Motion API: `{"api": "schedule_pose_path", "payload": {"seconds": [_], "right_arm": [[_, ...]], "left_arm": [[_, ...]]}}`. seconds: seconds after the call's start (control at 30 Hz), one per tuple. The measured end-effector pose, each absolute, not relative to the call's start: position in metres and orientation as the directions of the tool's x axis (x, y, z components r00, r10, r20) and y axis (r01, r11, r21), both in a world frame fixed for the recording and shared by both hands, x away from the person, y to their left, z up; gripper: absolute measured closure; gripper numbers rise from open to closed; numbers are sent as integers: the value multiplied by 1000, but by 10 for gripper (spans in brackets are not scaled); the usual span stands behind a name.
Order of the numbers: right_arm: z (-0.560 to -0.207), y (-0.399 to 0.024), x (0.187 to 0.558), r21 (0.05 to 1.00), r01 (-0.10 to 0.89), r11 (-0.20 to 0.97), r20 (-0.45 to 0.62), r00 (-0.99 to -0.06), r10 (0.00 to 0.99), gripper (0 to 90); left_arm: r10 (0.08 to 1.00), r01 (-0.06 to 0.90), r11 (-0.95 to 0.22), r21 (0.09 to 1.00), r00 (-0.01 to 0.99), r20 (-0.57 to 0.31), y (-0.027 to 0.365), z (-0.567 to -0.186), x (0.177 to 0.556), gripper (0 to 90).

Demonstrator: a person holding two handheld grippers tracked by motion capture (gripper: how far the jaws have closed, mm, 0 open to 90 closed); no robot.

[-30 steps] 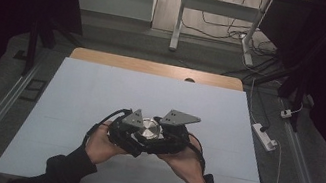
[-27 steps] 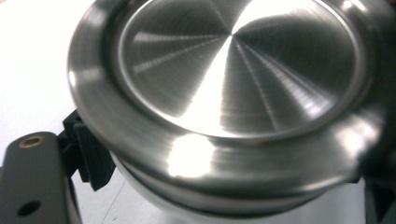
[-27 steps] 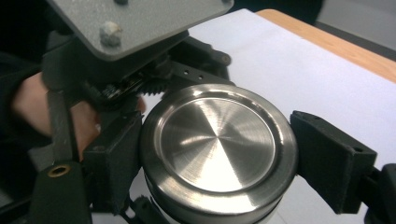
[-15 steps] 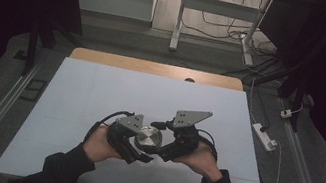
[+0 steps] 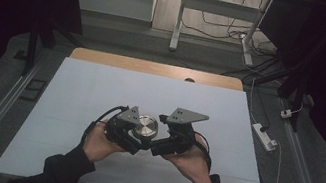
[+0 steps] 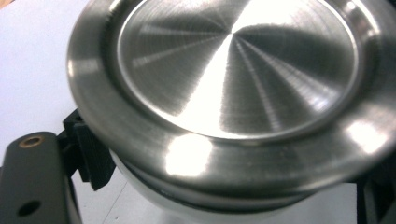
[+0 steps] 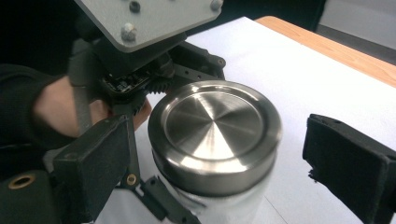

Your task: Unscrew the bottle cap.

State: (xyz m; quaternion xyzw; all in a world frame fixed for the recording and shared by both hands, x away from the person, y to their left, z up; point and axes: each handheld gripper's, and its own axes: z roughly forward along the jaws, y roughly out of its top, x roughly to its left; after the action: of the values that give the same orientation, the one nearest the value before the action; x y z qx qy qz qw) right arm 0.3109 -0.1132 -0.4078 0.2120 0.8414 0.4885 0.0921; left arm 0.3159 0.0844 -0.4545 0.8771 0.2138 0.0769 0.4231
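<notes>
1. While the whole thing sits on a big pale sheet [image 5: 100,90] covering the table [image 5: 155,68], with a wooden strip showing along the far edge, all the action is near the person's side, roughly mid-table.
2. Next down, the left gripper [image 5: 134,142] is clamped tight on the white body of a jar [image 7: 224,205], holding it upright just off the sheet.
3. The right gripper [image 5: 157,147] sits just beside it. Its jaws have just been opening, and in the right gripper view they stand clear on both sides of the jar's top, not pressing it.
4. Smallest bit: the brushed steel lid [image 7: 215,133], round with a raised rim, still sits on the jar.
</notes>
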Motion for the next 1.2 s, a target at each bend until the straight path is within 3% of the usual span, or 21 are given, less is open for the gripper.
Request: {"api": "schedule_pose_path", "payload": {"seconds": [0.2,0.3,0.57,0.73,0.8,0.87,0.97,1.2], "right_arm": [[-415,-106,307,857,233,460,-1,-891,454,180],[-414,-107,306,850,210,483,-20,-904,428,186],[-408,-123,315,875,163,455,63,-972,226,194],[-408,-133,319,893,115,435,105,-993,47,193],[-408,-134,320,888,108,447,105,-994,32,192],[-408,-134,320,879,124,460,111,-992,56,190],[-401,-128,316,856,203,476,106,-969,224,113],[-404,-112,305,840,223,494,6,-915,403,156]], "left_arm": [[421,286,-580,763,907,-19,78,-454,312,150],[381,262,-590,764,924,-24,80,-454,313,150],[212,203,-555,806,972,-99,84,-450,312,150],[107,146,-553,820,989,-104,82,-449,308,150],[101,134,-564,815,991,-94,80,-449,307,150],[144,162,-568,807,985,-96,79,-449,308,150],[273,227,-568,791,959,-80,80,-452,312,150],[373,282,-554,783,925,-69,80,-455,313,150]]}}
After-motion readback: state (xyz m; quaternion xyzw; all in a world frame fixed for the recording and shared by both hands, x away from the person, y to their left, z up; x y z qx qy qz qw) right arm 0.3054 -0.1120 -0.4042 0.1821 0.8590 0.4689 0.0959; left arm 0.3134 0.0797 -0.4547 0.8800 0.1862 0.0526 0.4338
